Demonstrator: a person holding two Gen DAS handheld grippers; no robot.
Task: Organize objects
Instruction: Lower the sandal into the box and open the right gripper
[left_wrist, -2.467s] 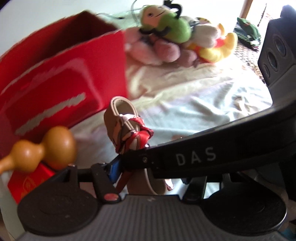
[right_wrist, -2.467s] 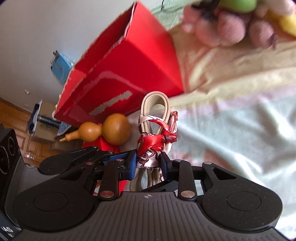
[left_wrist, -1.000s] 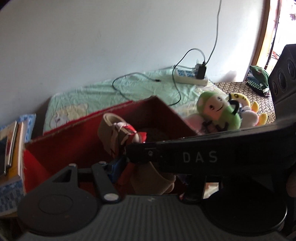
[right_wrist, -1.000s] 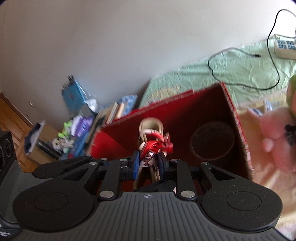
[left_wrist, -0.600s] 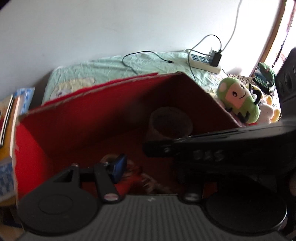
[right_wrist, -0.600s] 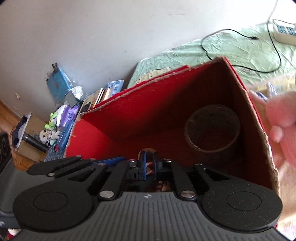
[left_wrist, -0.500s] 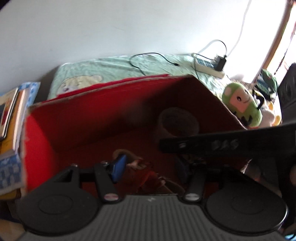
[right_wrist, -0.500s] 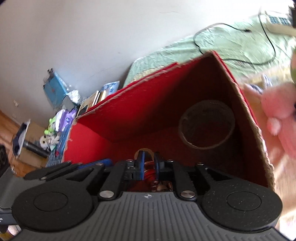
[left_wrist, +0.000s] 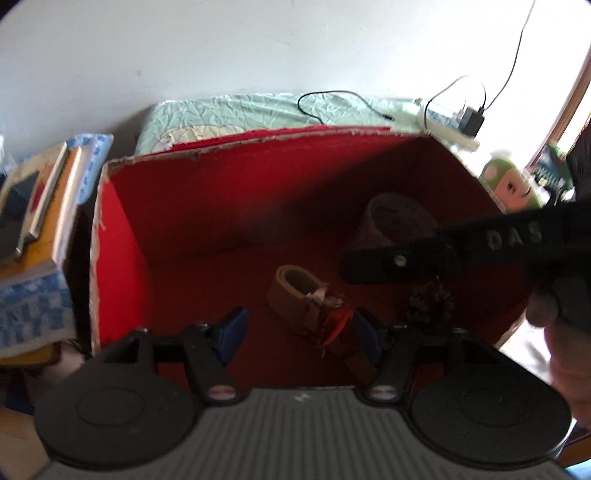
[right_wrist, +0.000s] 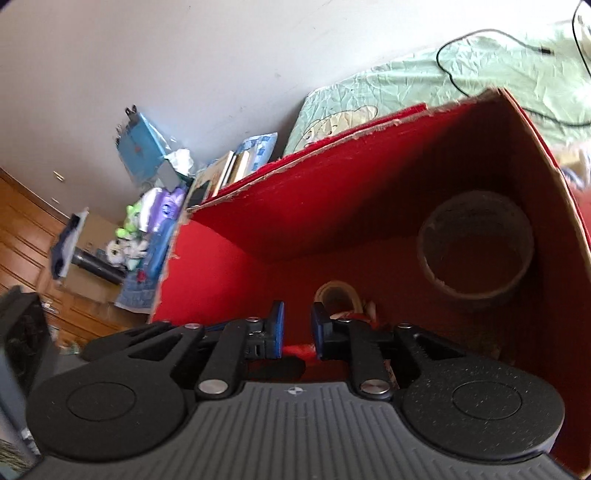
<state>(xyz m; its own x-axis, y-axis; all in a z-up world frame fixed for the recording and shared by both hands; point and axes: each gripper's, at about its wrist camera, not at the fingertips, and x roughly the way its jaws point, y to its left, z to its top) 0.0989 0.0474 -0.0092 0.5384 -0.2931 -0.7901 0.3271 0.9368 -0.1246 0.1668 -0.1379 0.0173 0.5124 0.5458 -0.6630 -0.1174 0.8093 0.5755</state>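
**Left wrist view: belt lies in the red box, both claws loosening above it**

The left wrist view looks down into an open red box (left_wrist: 207, 206) on the bed. A rolled tan belt (left_wrist: 295, 295) tied with a red patterned scarf (left_wrist: 334, 323) lies on the box floor near the middle. The left gripper (left_wrist: 297, 330) hangs over it with its jaws spread and still widening; the belt sits between the blue pads without being pressed. A roll of tape (left_wrist: 397, 218) stands in the far right corner. The right gripper (right_wrist: 297, 326) is over the near part of the box, its jaws a narrow gap apart and opening, nothing pinched. A green plush toy (left_wrist: 511, 184) lies beyond the box's right wall, books (left_wrist: 33, 206) to its left.
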